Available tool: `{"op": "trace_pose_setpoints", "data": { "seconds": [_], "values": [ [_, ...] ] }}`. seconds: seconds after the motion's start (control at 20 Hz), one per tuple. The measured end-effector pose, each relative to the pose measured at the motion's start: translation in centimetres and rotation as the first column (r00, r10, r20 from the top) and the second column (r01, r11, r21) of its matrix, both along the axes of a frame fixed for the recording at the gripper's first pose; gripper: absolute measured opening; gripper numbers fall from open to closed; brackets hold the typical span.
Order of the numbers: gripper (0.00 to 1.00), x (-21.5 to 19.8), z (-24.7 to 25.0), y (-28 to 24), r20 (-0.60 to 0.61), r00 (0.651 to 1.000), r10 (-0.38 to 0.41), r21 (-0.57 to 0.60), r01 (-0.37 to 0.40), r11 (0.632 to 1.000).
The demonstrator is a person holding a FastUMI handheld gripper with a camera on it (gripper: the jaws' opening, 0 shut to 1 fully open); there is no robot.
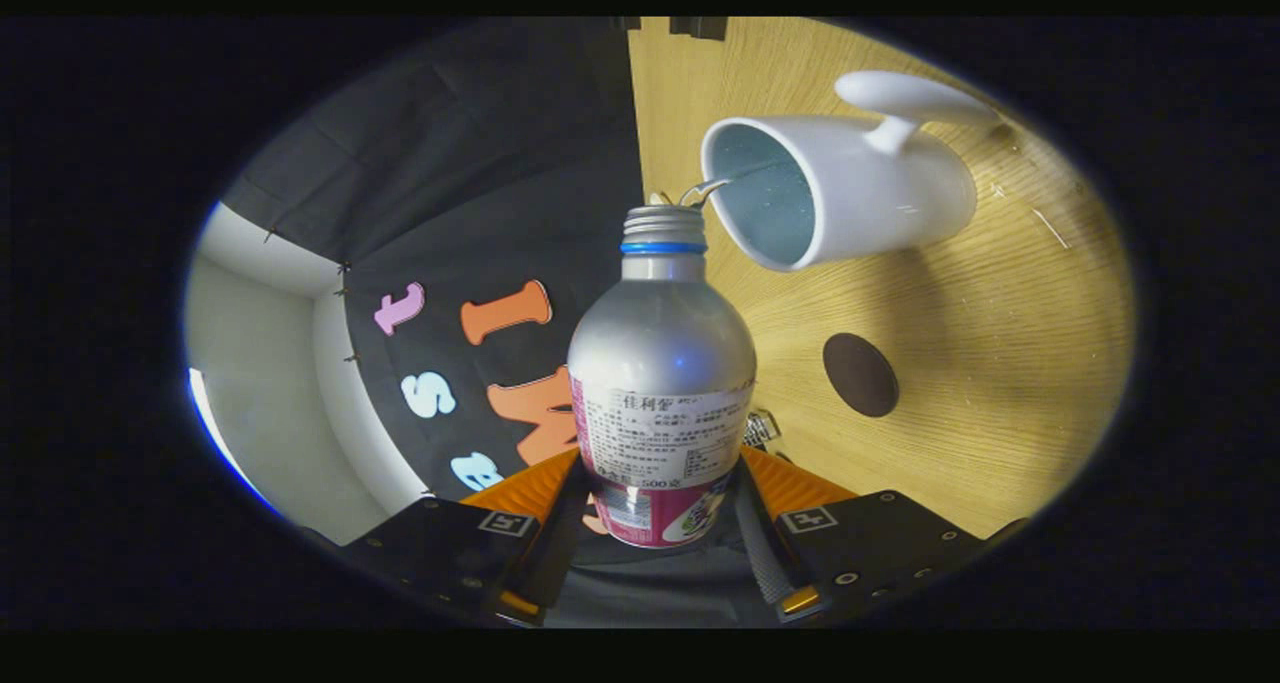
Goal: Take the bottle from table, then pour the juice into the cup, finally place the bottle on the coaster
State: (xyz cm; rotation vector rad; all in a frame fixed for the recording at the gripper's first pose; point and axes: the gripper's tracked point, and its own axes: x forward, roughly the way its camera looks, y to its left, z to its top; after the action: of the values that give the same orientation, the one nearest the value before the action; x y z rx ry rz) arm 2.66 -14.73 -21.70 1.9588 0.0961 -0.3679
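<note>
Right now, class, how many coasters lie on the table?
1: a dark round coaster on the wooden table, beyond the gripper shut on the bottle, below the white cup.

- The bottle (660, 363) is silver metal, with a blue ring under its threaded neck.
- Its label is white above with small dark print, and magenta-pink lower down.
- The cup (840, 188) is white outside, pale blue-grey inside.
- The coaster (860, 374) is dark brown.
- The table (1000, 363) is light yellowish wood with fine grain lines.
</note>
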Motion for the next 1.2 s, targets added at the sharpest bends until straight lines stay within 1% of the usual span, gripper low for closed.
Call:
{"op": "trace_pose_setpoints", "data": {
  "seconds": [0.8, 1.2],
  "values": [
    [0.74, 0.4, 0.9, -0.5, 0.035, 0.998, -0.055, 0.093, 0.051, 0.994],
    [0.74, 0.5, 1.3, -0.9, 0.058, 0.994, -0.097, 0.148, 0.088, 0.985]
  ]
}}
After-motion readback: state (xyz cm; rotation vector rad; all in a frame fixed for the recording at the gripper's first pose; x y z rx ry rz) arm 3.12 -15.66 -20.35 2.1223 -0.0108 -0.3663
